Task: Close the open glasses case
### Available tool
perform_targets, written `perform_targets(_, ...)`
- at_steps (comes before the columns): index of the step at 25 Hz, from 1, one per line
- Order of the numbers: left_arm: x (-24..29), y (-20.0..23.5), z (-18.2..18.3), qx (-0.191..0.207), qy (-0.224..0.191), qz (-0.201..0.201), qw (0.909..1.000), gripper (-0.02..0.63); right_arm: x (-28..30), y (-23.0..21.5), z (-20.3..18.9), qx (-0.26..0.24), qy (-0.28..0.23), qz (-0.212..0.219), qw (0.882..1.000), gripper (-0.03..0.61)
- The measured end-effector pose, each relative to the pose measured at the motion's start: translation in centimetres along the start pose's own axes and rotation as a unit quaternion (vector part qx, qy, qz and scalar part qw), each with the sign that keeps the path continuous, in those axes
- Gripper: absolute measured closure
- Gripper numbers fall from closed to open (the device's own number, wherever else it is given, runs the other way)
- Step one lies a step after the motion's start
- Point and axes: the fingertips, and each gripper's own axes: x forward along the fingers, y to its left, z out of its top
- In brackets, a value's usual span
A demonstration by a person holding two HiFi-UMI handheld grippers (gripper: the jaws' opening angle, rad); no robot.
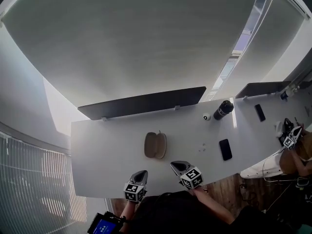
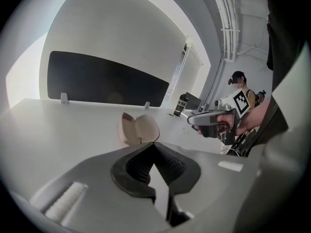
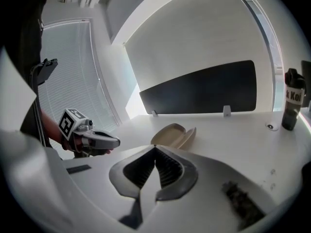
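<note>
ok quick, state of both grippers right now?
Left gripper: shut, holding nothing.
Right gripper: shut, holding nothing.
Glasses case: open on the table, clear of both.

On the table (image 1: 107, 150), glasses case (image 1: 155, 145) lies left of phone (image 1: 225, 149).

In the head view, the small round item (image 1: 206, 117) at the bottle's (image 1: 223, 109) eight o'clock is too small to identify. Near four o'clock, a person (image 1: 298, 160) is cut by the frame edge.
</note>
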Motion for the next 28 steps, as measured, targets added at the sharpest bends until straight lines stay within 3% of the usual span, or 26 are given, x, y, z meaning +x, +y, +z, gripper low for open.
perform_targets(4,1.3,0.6,0.8,0.006,0.005,0.007,0.9999,0.607,1.3,-3.6,0.2,-0.011,0.019,0.003,1.000,0.572)
perform_targets(8,1.9,3.0,0.9,0.002,0.012,0.011,0.9999,0.607,2.5,-4.8,0.5,0.016,0.027,-0.007,0.999,0.571)
perform_targets(13,4.3,4.1,1.2,0.018,0.025,-0.015,0.9994,0.607,4.1,-5.6,0.0,0.025,0.054,-0.014,0.998,0.572)
perform_targets(21,8.0,5.7,2.3,0.007,0.032,-0.040,0.9986,0.607,4.5,-7.0,-1.6,0.043,0.084,-0.050,0.994,0.572)
perform_targets(28,9.5,7.0,0.9,0.007,0.057,-0.058,0.9966,0.607,6.6,-9.8,-2.3,0.069,0.101,-0.068,0.990,0.571)
